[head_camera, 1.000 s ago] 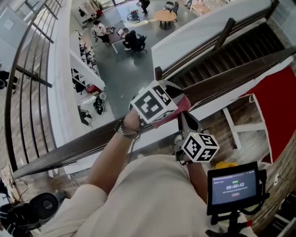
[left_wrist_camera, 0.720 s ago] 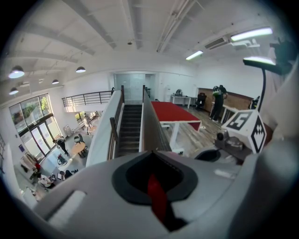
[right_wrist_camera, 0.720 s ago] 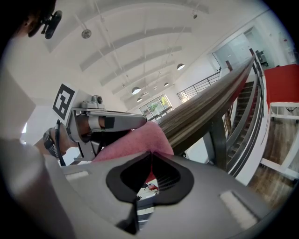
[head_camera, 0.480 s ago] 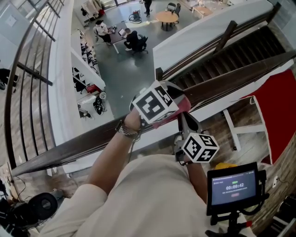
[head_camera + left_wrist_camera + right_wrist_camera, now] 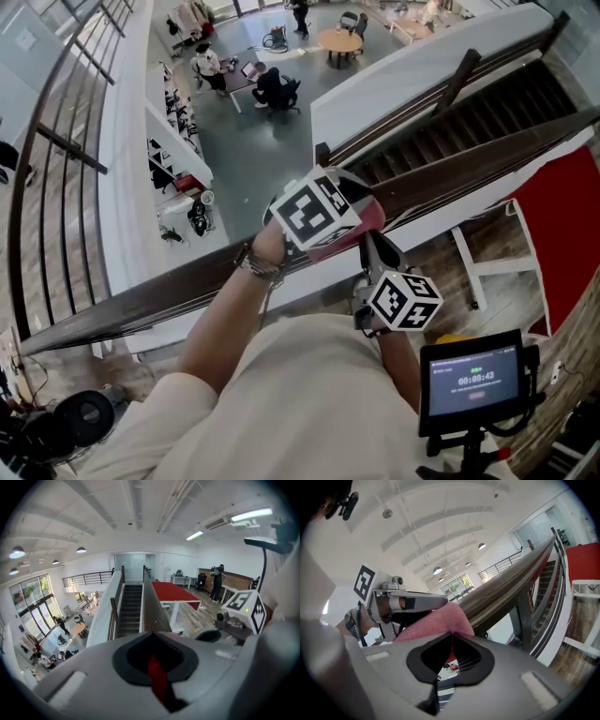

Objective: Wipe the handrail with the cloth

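A dark wooden handrail (image 5: 169, 291) runs diagonally from lower left to upper right in the head view. A pinkish-red cloth (image 5: 367, 218) lies over it near the middle. My left gripper (image 5: 349, 199) rests on top of the rail, shut on the cloth; a red strip of cloth (image 5: 157, 677) shows between its jaws. My right gripper (image 5: 368, 239) comes up from below the rail, its jaws closed at the lower edge of the cloth (image 5: 440, 619). The right gripper view shows the left gripper (image 5: 410, 603) lying above the cloth and the handrail (image 5: 511, 581) rising away.
Beyond the rail is a drop to a lower floor with tables and seated people (image 5: 267, 84). A staircase (image 5: 469, 108) descends at upper right. A red-topped table (image 5: 562, 225) stands at the right, a mounted screen (image 5: 473, 380) close by my right side.
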